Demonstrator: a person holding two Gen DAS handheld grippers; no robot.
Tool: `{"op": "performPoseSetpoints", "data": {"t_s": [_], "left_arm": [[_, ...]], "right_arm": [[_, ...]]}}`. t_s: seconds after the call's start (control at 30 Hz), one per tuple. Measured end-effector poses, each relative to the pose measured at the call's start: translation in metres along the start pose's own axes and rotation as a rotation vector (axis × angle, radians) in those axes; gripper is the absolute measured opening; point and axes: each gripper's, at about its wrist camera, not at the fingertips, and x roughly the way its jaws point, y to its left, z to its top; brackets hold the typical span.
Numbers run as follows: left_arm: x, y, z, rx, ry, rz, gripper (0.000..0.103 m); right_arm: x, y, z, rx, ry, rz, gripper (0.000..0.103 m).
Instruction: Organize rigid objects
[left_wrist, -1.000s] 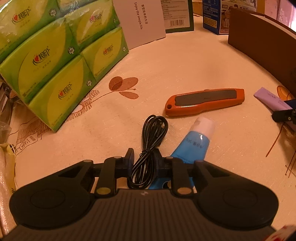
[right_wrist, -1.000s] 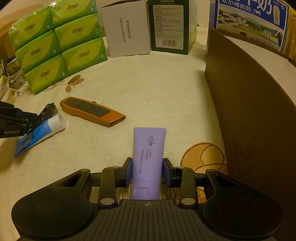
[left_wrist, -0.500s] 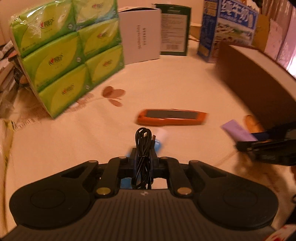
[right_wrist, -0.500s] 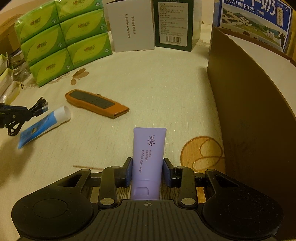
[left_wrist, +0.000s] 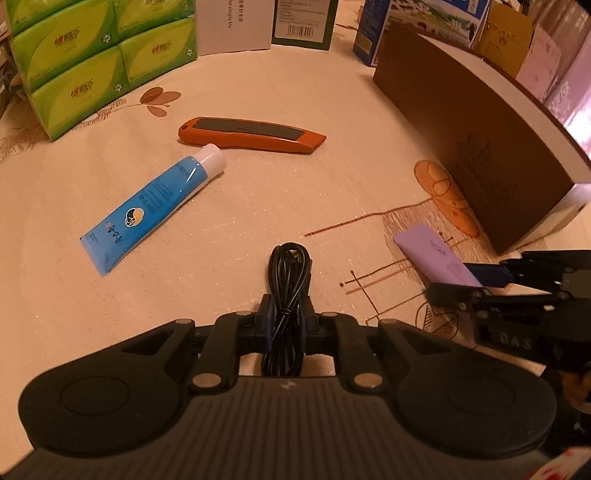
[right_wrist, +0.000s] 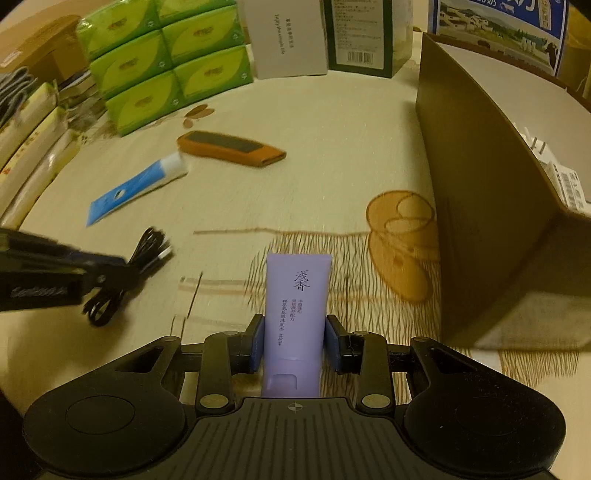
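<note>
My left gripper (left_wrist: 287, 314) is shut on a coiled black cable (left_wrist: 290, 269), which it holds above the tablecloth. My right gripper (right_wrist: 293, 332) is shut on a purple tube (right_wrist: 297, 291), cap end toward the camera. In the left wrist view that right gripper (left_wrist: 469, 284) and purple tube (left_wrist: 432, 254) sit at the right, near the corner of a brown box (left_wrist: 480, 147). A blue tube (left_wrist: 155, 203) and an orange utility knife (left_wrist: 251, 134) lie on the cloth further out. The right wrist view shows the left gripper (right_wrist: 122, 269) with the cable (right_wrist: 147, 251) at the left.
The brown box (right_wrist: 498, 192) stands open-topped on the right with white items (right_wrist: 565, 181) inside. Green tissue packs (left_wrist: 92, 55), a white box (left_wrist: 232, 22), a dark green box (left_wrist: 303, 18) and a milk carton (right_wrist: 498, 29) line the far side. Stacked packets (right_wrist: 29, 129) lie at the left.
The left gripper closed on the cable, lifted it off the cloth and carried it right, away from the blue tube. The right gripper drew back with the purple tube.
</note>
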Motion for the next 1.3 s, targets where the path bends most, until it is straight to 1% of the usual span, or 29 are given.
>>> {"op": "performPoseSetpoints", "data": {"t_s": [0.1,0.2,0.27,0.4,0.53,0.6,0.63,0.8,1.03,1.13,1.3], "left_arm": [[0.005,-0.001,0.002,-0.014,0.025,0.000,0.015],[0.010,-0.003,0.004,-0.003,0.029,0.020,0.018],[0.012,-0.004,0.005,-0.003,0.032,0.026,0.018],[0.016,-0.010,0.007,0.017,0.033,0.043,0.018],[0.019,-0.019,0.006,0.049,0.036,0.076,0.017],[0.019,-0.024,0.005,0.067,0.033,0.091,0.017],[0.018,-0.025,0.005,0.069,0.033,0.091,0.016],[0.012,-0.030,-0.001,0.065,0.030,0.080,0.015],[0.001,-0.039,-0.010,0.063,0.025,0.042,0.015],[-0.008,-0.042,-0.010,0.061,0.008,0.028,0.015],[-0.031,-0.048,-0.004,0.067,-0.048,0.021,0.015]], "right_arm": [[-0.001,-0.002,-0.002,0.021,-0.001,0.006,0.032],[0.001,-0.003,0.002,0.039,0.002,0.006,0.035],[0.004,-0.003,0.004,0.043,0.002,-0.001,0.037],[0.007,0.000,0.006,0.032,-0.002,-0.018,0.037],[0.008,0.005,0.005,-0.005,-0.002,-0.034,0.037],[0.007,0.006,0.004,-0.014,-0.002,-0.037,0.034],[0.007,0.006,0.004,-0.018,0.000,-0.038,0.032],[0.002,0.007,0.002,-0.018,0.012,-0.038,0.032],[-0.011,0.009,-0.003,-0.012,0.018,-0.026,0.032],[-0.022,0.011,-0.004,-0.013,0.002,-0.017,0.031],[-0.044,0.014,0.000,-0.022,-0.050,-0.011,0.031]]}}
